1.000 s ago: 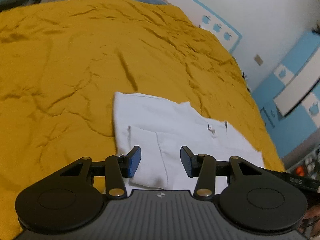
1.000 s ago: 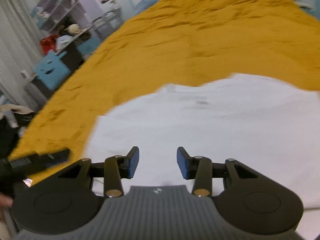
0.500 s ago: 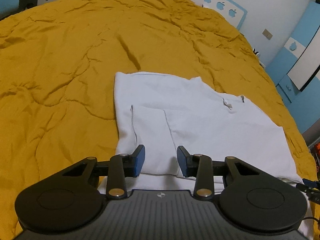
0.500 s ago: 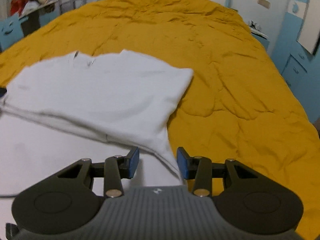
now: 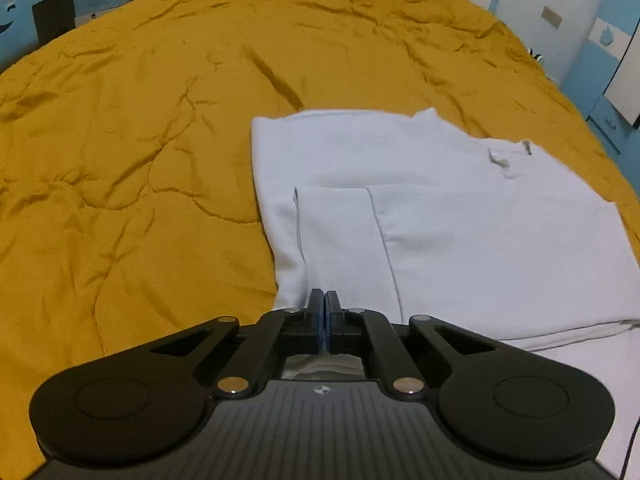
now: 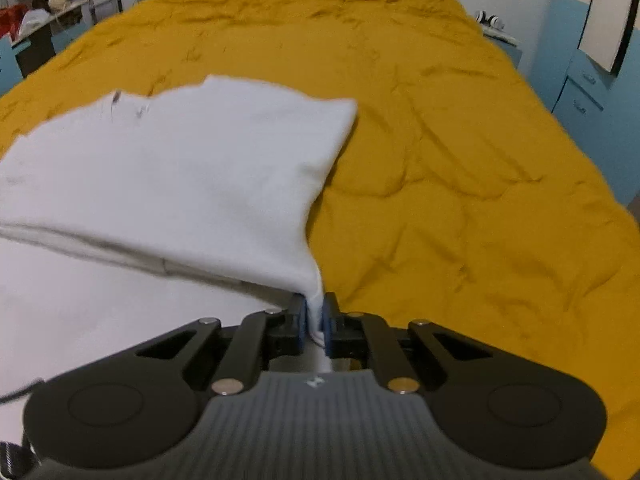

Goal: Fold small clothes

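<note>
A: Where is your shirt [image 5: 460, 216]?

B: Flat on the yellow quilt [image 5: 140, 140], partly folded. In your left view it spreads from centre toward 3 o'clock; in your right view it fills the side from 9 to 11 o'clock.

A: And your left gripper [image 5: 325, 300]?

B: Its jaws have just closed, pads together at the shirt's near edge. Whether cloth sits between them, I cannot tell.

A: Your right gripper [image 6: 315, 312]?

B: Its jaws have just closed too, clamped on the shirt's near corner. White cloth shows between the blue pads [image 6: 329, 320] and rises taut from them toward 11 o'clock.
</note>
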Demonstrator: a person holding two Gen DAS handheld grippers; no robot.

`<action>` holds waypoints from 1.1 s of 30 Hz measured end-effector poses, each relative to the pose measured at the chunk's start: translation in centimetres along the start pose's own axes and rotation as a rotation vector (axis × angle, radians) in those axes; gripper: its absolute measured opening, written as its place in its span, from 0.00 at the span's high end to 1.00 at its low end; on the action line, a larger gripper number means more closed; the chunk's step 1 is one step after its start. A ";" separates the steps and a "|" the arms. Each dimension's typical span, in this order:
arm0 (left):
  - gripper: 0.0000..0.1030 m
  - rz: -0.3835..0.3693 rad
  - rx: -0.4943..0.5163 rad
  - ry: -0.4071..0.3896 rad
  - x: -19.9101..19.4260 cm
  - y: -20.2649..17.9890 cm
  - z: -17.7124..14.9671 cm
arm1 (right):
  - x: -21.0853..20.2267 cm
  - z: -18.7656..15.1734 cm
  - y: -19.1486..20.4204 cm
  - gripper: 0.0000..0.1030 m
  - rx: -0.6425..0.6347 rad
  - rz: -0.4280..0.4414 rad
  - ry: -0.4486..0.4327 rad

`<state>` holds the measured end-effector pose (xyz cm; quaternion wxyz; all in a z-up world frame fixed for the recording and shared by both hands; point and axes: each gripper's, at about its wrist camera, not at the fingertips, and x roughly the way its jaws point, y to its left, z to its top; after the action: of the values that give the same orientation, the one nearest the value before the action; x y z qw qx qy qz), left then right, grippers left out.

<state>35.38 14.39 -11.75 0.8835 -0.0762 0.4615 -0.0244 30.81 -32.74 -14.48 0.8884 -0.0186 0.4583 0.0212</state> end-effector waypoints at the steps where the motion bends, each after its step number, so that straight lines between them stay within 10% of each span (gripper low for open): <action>1: 0.95 0.003 -0.003 0.003 0.0 0.0 0.1 | 0.1 0.0 0.2 0.99 -0.003 -0.006 0.001; 20: 0.83 -0.143 0.228 -0.093 -14.1 -2.5 -0.9 | -13.0 0.9 3.9 0.70 -0.104 0.102 -0.032; 33: 0.73 -0.201 0.571 -0.037 -20.2 -5.9 -9.6 | -21.3 -7.2 11.6 0.58 -0.392 0.220 -0.007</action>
<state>16.11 9.79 0.12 0.8706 0.1293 0.4100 -0.2392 12.00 -21.94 -1.44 0.8618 -0.1404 0.4414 0.2067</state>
